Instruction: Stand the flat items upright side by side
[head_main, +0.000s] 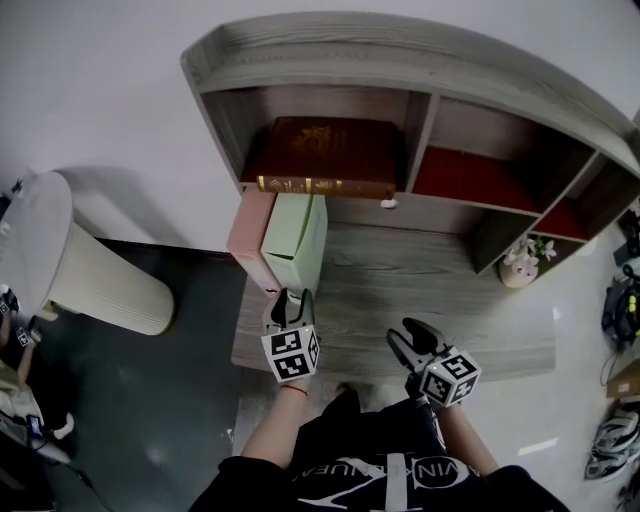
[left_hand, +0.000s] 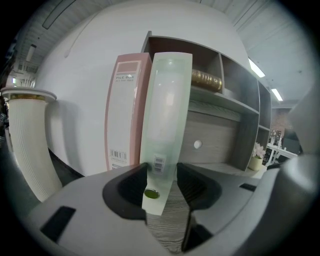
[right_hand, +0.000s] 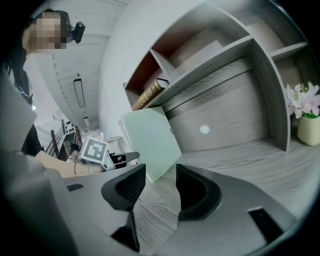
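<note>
Right gripper (head_main: 412, 340) hangs lower right over the counter (head_main: 430, 290), jaws apart, empty. Left gripper (head_main: 290, 298) has its jaws pinching the upright green file box (head_main: 298, 235) by its spine, centre-left, beside the pink file box (head_main: 250, 225). A skewed release could tip both off the counter's left edge.

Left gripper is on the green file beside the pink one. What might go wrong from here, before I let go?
1. The green file box has nothing on its right side. If the left gripper releases it off balance, it may tip onto the desk. The right gripper is open and apart from it, not bracing it.
2. The pink file box stands at the desk's left edge, so a leftward nudge might push it off.
</note>
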